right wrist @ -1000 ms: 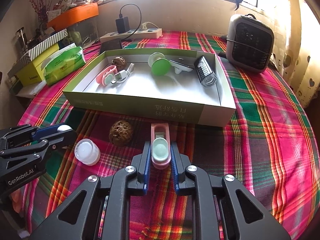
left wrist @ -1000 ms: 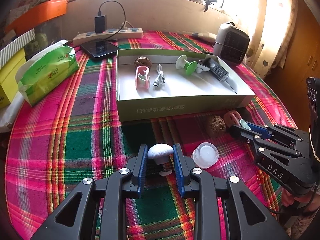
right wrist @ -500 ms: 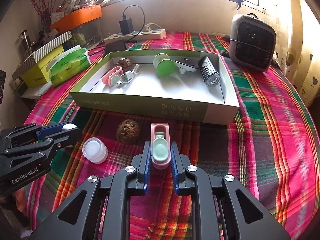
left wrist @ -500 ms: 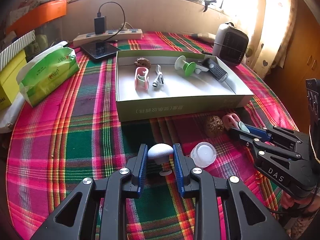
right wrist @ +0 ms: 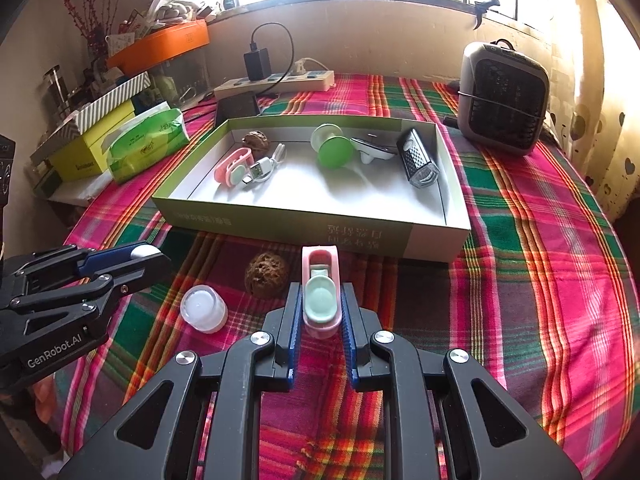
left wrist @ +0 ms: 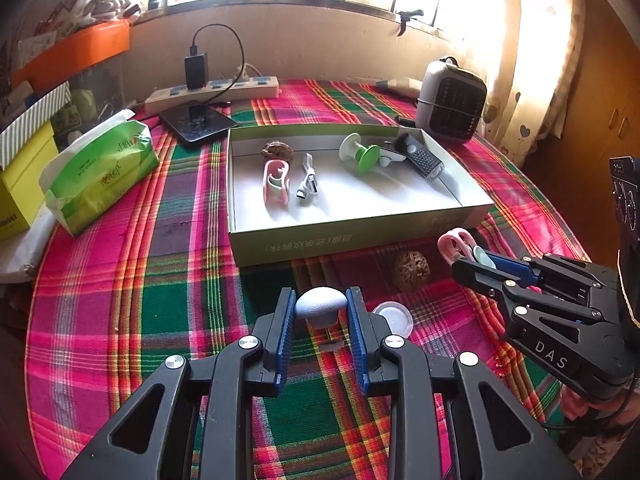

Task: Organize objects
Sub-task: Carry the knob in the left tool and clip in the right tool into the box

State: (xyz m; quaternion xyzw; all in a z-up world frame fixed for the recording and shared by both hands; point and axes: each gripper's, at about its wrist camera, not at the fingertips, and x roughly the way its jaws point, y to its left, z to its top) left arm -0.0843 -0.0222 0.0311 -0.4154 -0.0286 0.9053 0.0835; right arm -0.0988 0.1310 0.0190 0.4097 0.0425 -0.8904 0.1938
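My left gripper (left wrist: 321,304) is shut on a white mushroom-shaped knob (left wrist: 320,304) and holds it above the plaid cloth. My right gripper (right wrist: 320,304) is shut on a pink and mint clip (right wrist: 320,292), lifted in front of the open green box (right wrist: 280,220). The box holds a second pink clip (right wrist: 234,166), a walnut (right wrist: 256,140), a white USB cable (right wrist: 262,170), a green spool (right wrist: 334,148) and a small black grater (right wrist: 418,158). A loose walnut (right wrist: 266,274) and a clear round cap (right wrist: 202,308) lie on the cloth between the grippers.
A green tissue pack (left wrist: 96,172), yellow boxes (left wrist: 16,184), a power strip with charger (left wrist: 212,90), a dark phone (left wrist: 198,124) and a small grey heater (right wrist: 502,98) stand around the box on the round table.
Both grippers have lifted with their objects and drawn back a little; the view now sits higher over the table. The loose walnut and cap have not moved.
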